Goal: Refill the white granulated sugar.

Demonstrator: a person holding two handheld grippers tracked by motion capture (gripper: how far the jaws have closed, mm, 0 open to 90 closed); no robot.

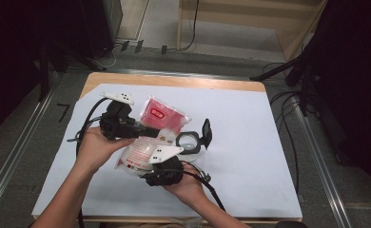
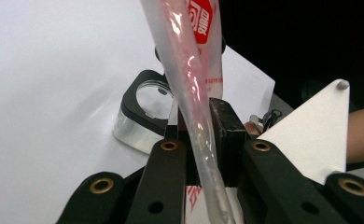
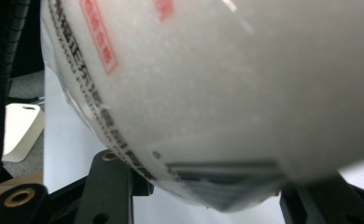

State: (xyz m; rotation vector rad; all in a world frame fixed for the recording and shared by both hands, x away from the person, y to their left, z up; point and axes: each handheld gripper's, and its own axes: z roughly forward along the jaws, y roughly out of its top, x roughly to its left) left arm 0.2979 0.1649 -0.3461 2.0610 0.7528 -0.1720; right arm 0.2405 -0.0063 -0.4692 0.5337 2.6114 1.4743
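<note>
A clear plastic bag of white granules with red print hangs between both grippers above the table. My left gripper comes in from the left and is shut on the bag's thin upper part, its pads against the film. From below, my right gripper is shut on the bag's full lower end, which bulges between its jaws and hides most of the scene behind it. A glass jar with a hinged black lid thrown open stands just right of the bag; the jar sits behind the film.
The table is covered with a white sheet, and its wooden edge shows at the back. Black cables trail from both grippers. Dark stands and cables flank the table on the floor. The right gripper's grey plate sits close beside the left jaws.
</note>
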